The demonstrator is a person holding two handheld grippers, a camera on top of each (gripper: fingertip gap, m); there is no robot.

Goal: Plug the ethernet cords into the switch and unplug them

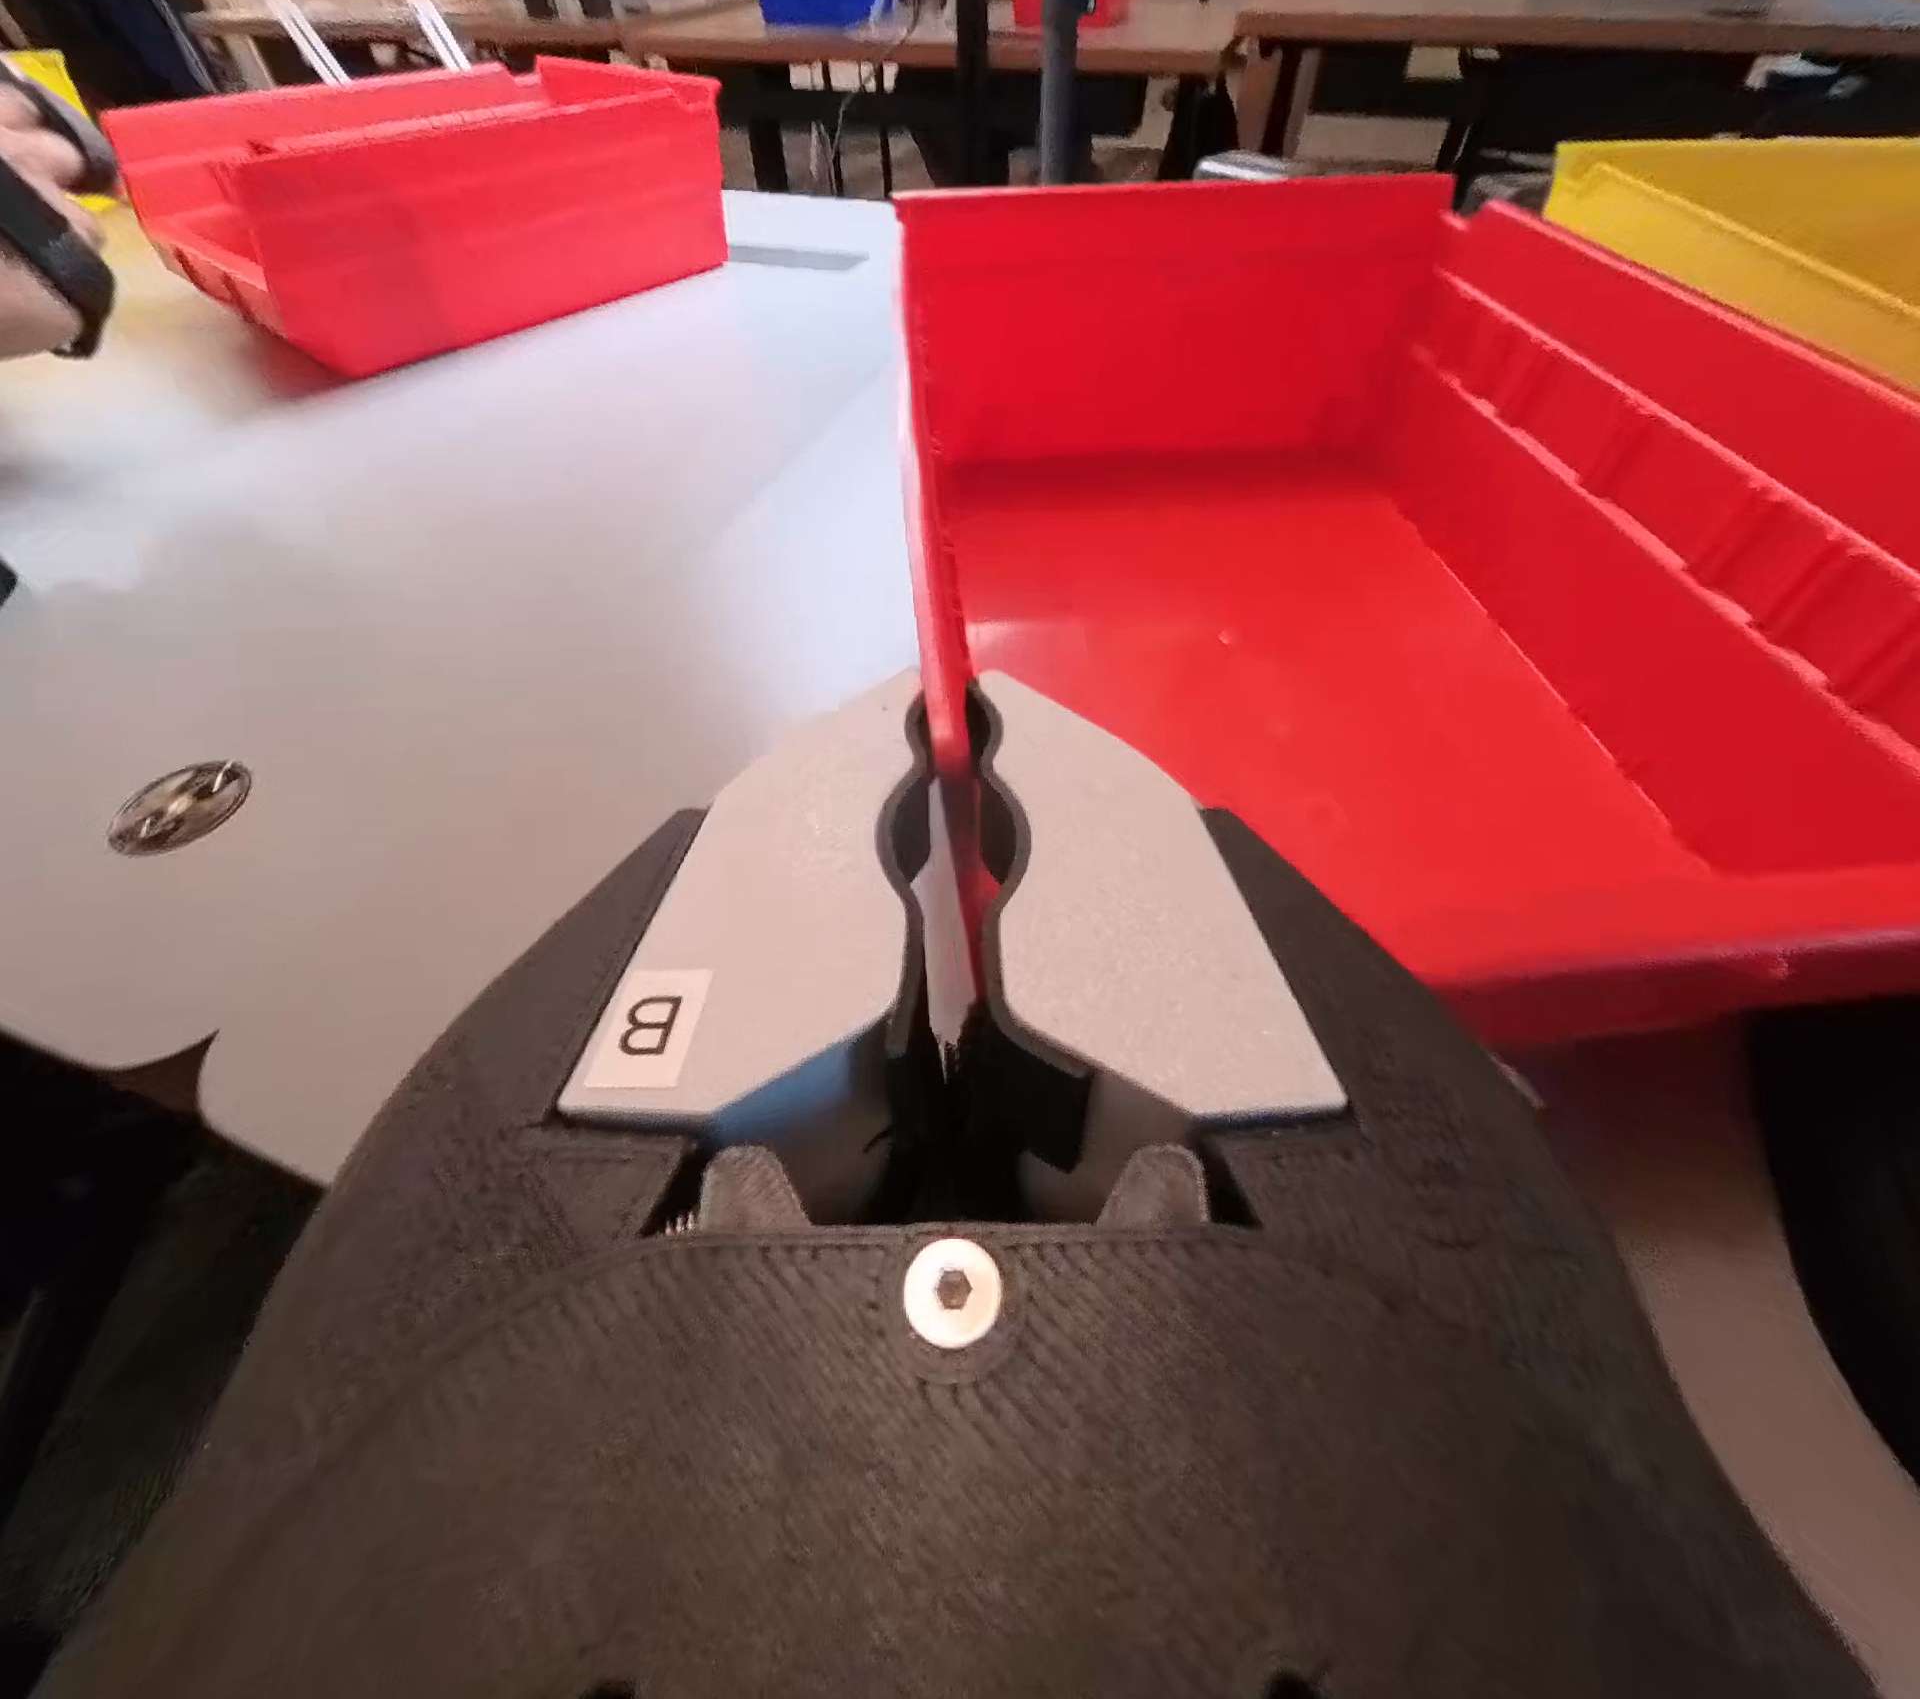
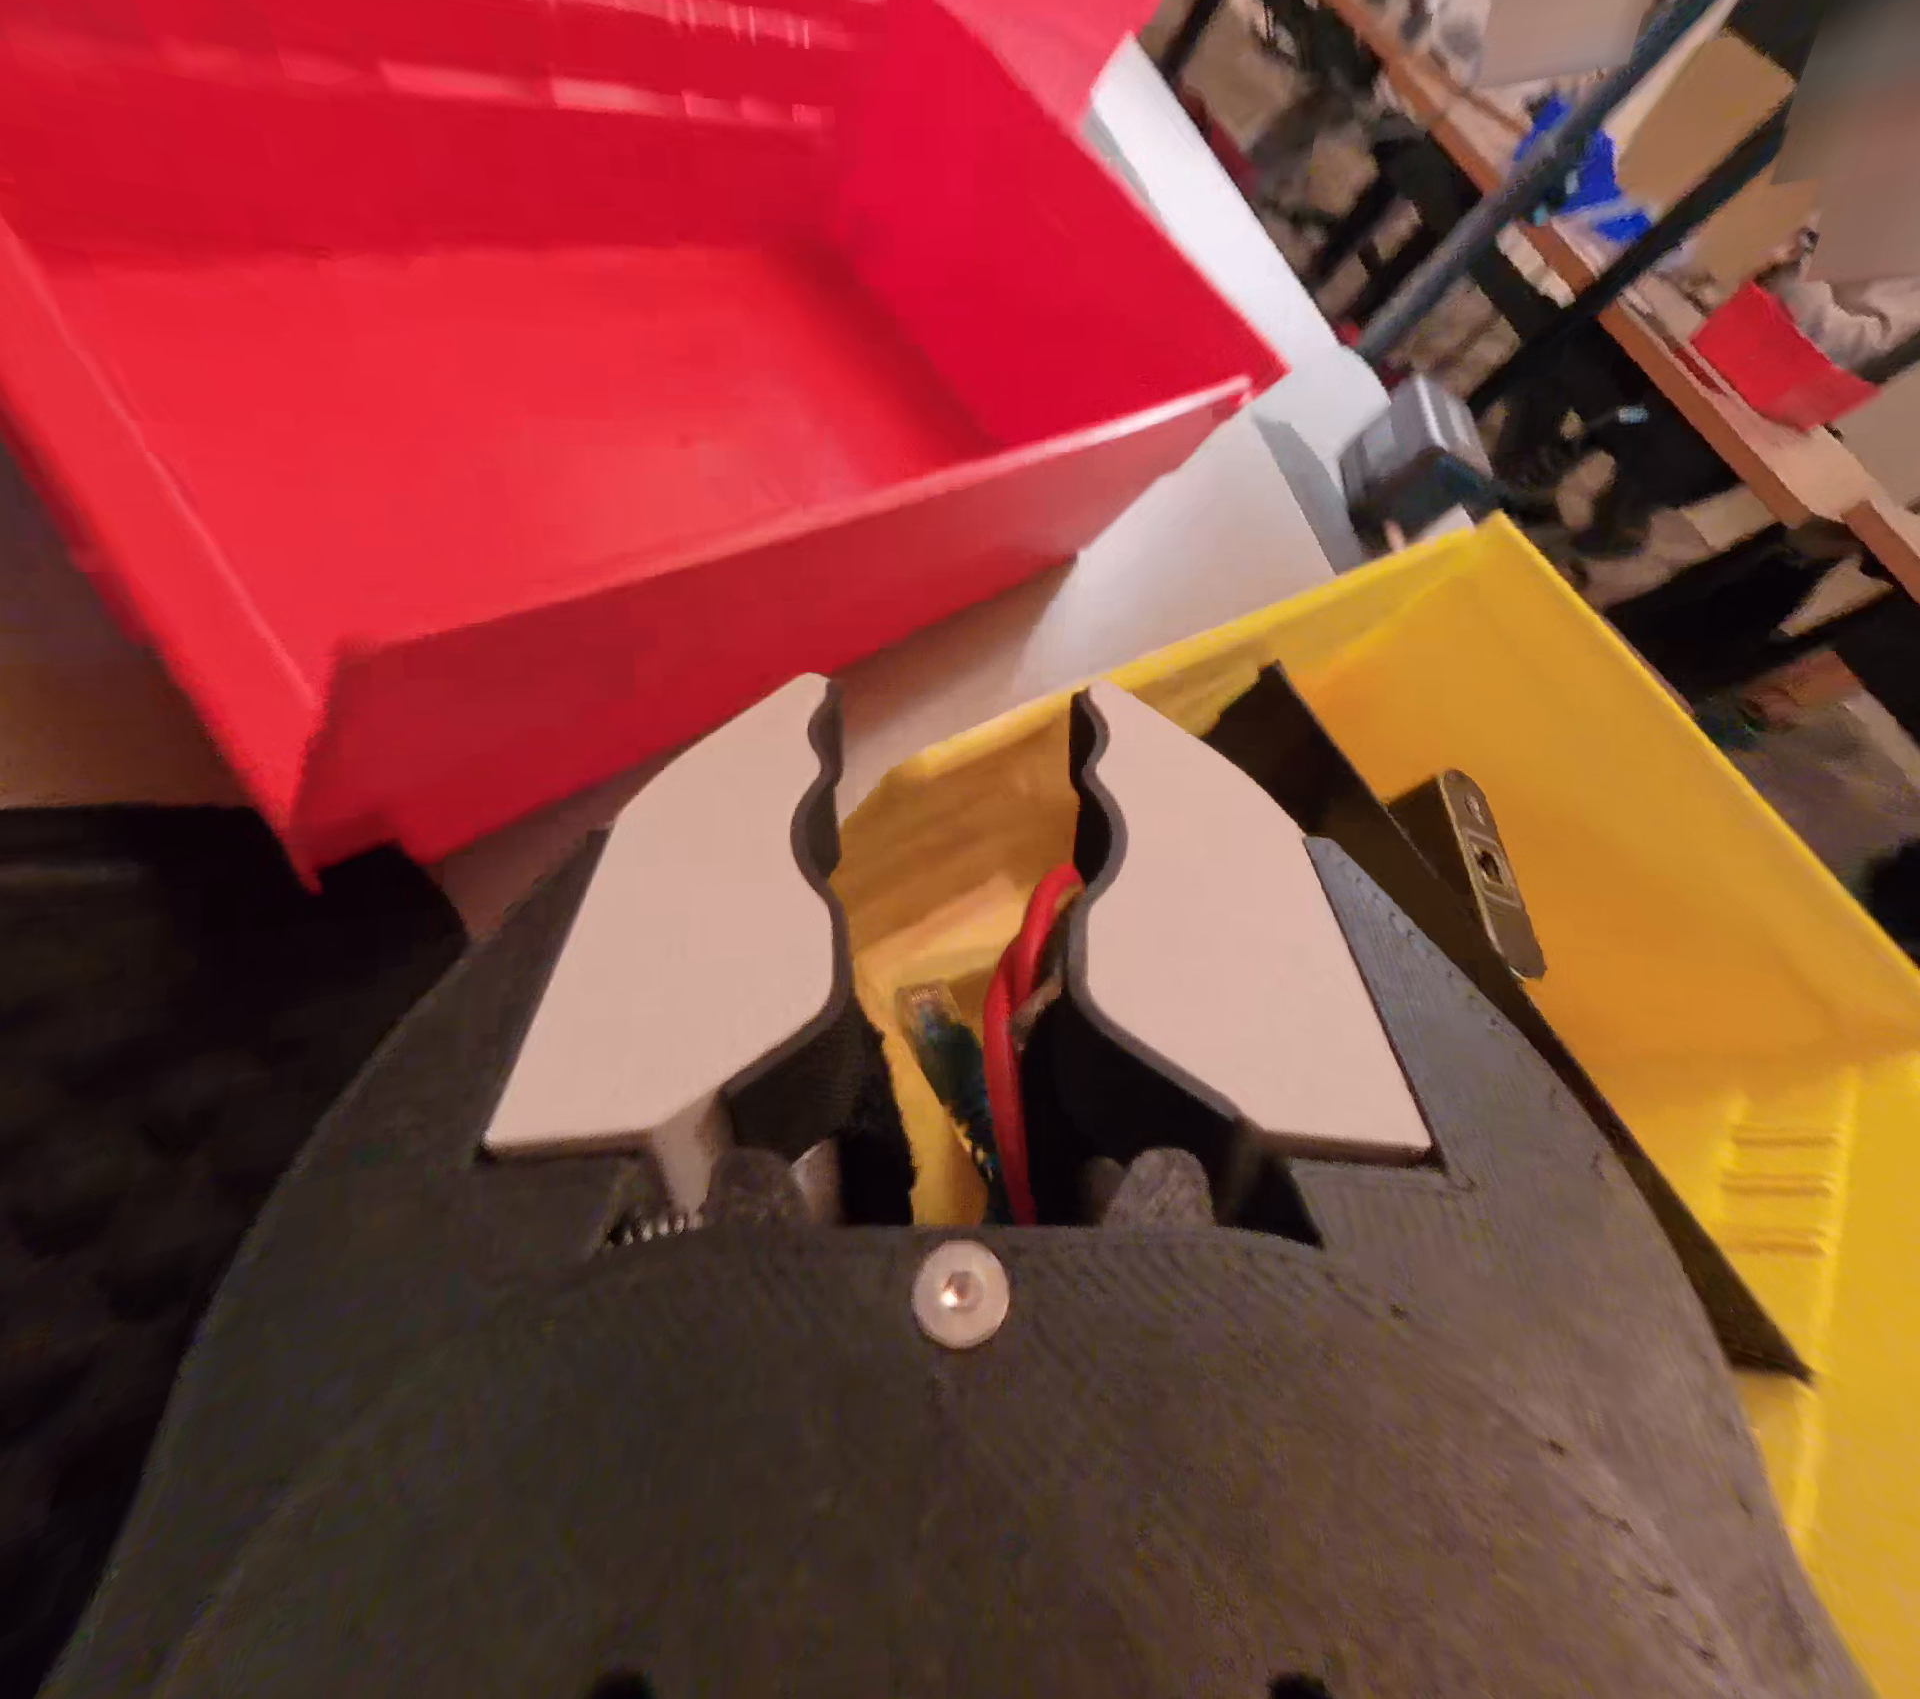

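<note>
In the left wrist view my left gripper (image 1: 951, 704) is shut on the left side wall of an empty red bin (image 1: 1299, 662). In the right wrist view my right gripper (image 2: 956, 699) is open and empty, hovering over a yellow bin (image 2: 1621, 943). In that bin, between my fingers, lie a red cord (image 2: 1023, 974) and a dark green cord with a clear plug (image 2: 935, 1036). A black switch (image 2: 1340, 808) with a metal mounting ear (image 2: 1486, 880) leans against the bin's wall just right of my right finger. The cords are loose, not plugged in.
A second red bin (image 1: 416, 215) stands at the back left of the white table (image 1: 468, 610). The yellow bin (image 1: 1745, 236) sits right of the held bin. A hand with a black object (image 1: 42, 247) is at the left edge. A metal disc (image 1: 179, 806) is set in the table. Some 25 cm of space lies between my two pairs of fingers.
</note>
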